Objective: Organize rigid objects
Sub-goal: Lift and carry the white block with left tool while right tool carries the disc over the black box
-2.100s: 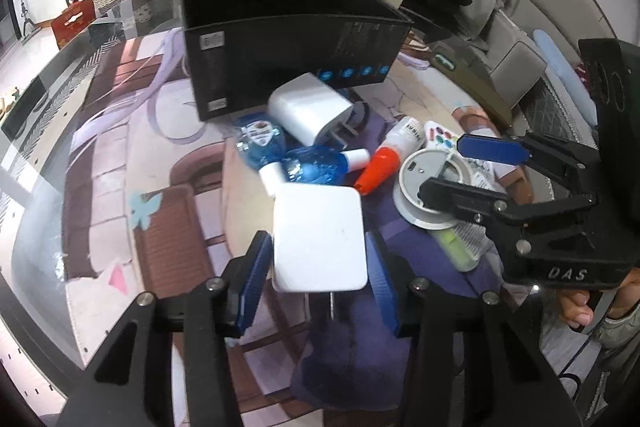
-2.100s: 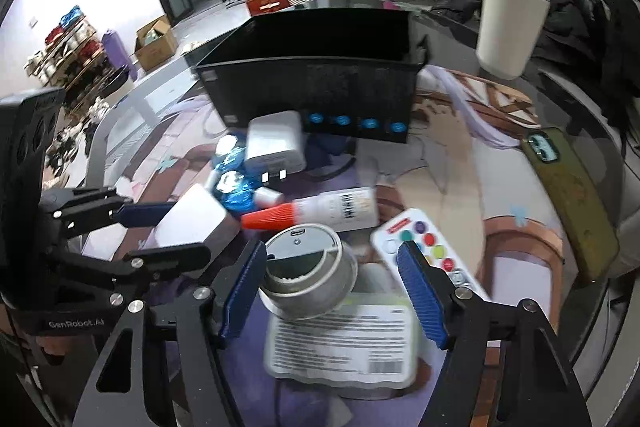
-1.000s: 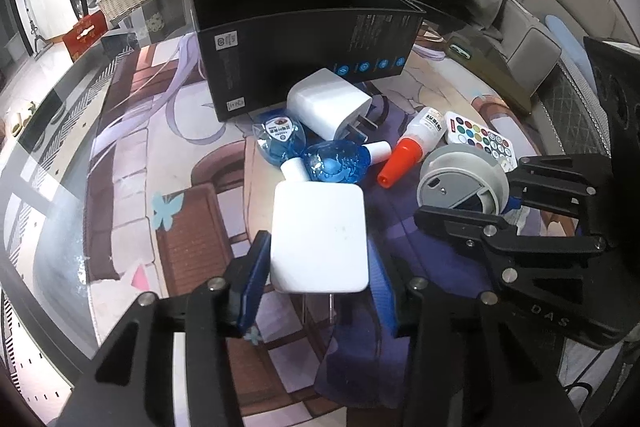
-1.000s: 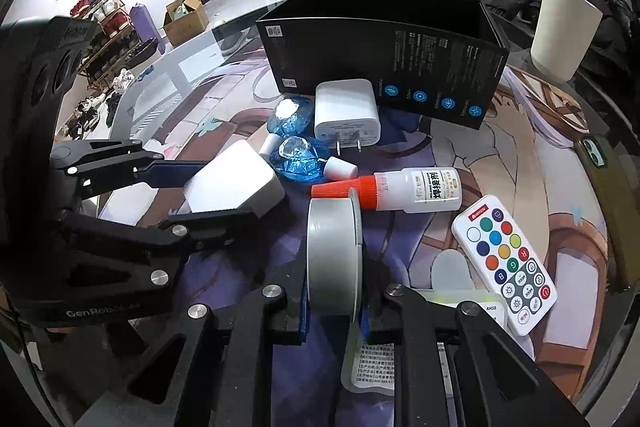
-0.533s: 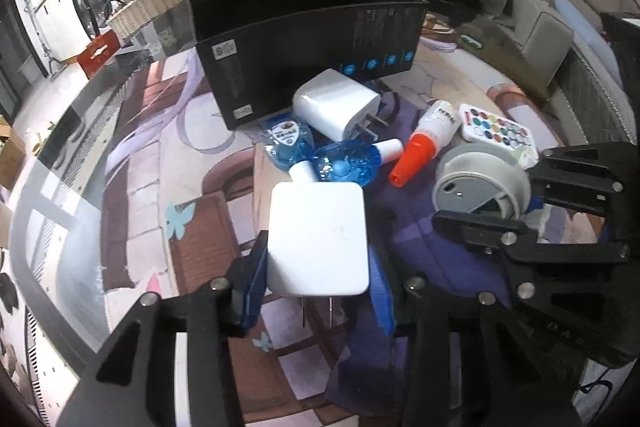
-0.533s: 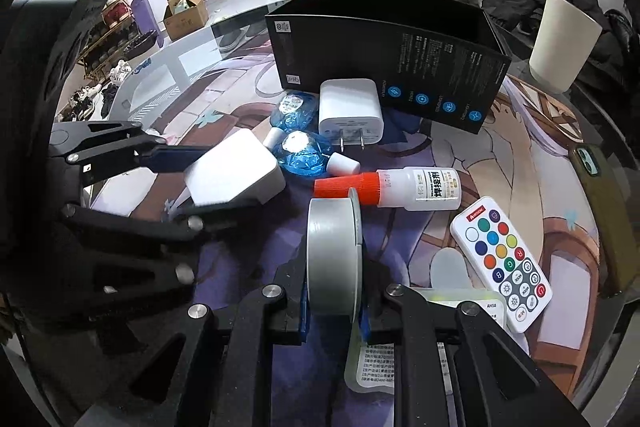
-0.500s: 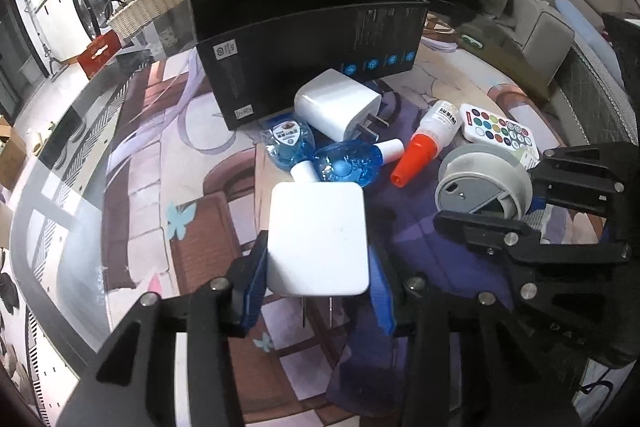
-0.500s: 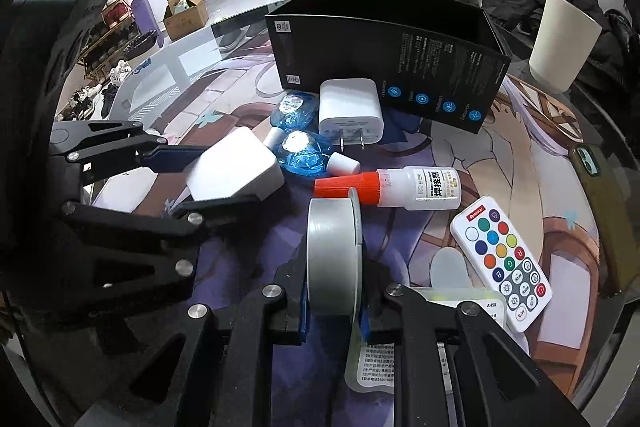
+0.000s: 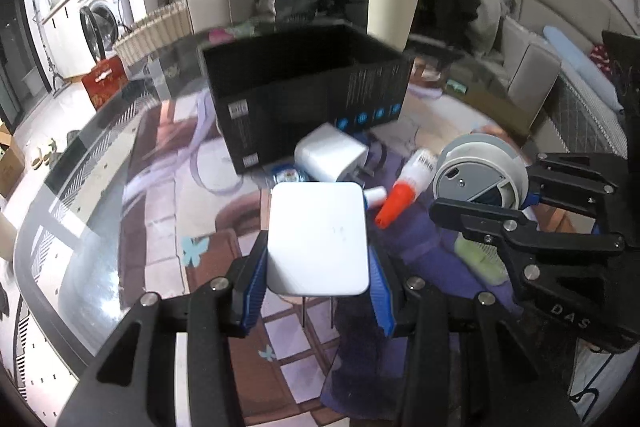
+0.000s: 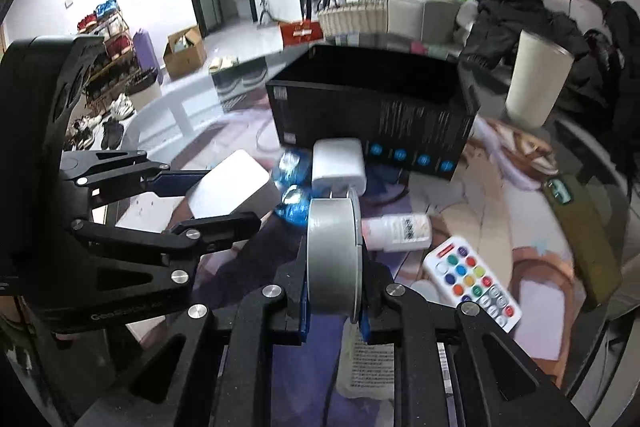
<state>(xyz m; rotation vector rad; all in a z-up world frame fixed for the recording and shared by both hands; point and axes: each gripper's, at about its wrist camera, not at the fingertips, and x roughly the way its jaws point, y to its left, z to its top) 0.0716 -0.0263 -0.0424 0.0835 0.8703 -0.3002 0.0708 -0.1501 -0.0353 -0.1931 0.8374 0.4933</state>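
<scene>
My left gripper (image 9: 318, 259) is shut on a flat white square adapter (image 9: 318, 237) and holds it above the table; it also shows in the right wrist view (image 10: 230, 187). My right gripper (image 10: 333, 291) is shut on a grey round disc device (image 10: 331, 261), held on edge; it also shows in the left wrist view (image 9: 478, 177). An open black box (image 9: 308, 95) stands behind both, also seen in the right wrist view (image 10: 372, 117). On the mat lie a white charger (image 9: 330, 153), a glue bottle with an orange cap (image 9: 406, 187), blue bottles (image 10: 294, 205) and a white remote (image 10: 474, 281).
A cream cup (image 10: 536, 85) stands right of the box. A dark phone (image 10: 582, 227) lies at the right edge of the glass table (image 9: 96, 195). A paper packet (image 10: 370, 359) lies under my right gripper. Sofa, clothes and a wicker basket are behind.
Both grippers have risen and moved toward the black box with their loads. The table objects stay in place.
</scene>
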